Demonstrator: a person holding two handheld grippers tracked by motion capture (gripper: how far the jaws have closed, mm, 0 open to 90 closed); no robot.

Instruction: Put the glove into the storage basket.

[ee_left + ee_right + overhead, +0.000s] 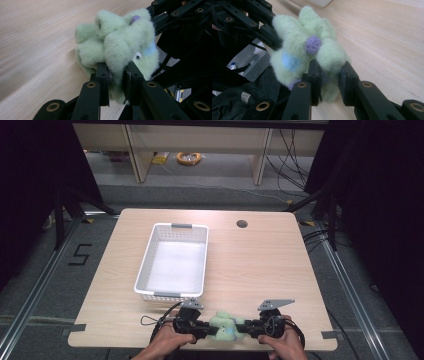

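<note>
A fluffy green toy (223, 325) is sitting near the front edge of the bench (260, 265), between the two grippers. It is looking soft and woolly, with puffy lumps all over, a purple dot and a pale blue patch on it. The left gripper (115, 75) is squeezing one side of the toy tight. The right gripper (329, 72) is pinching the other side. A white basket (150, 251) is standing farther back on the bench, apart from the toy. The jaws are hiding the bottom of the toy, so its full shape is hard to make out.
</note>
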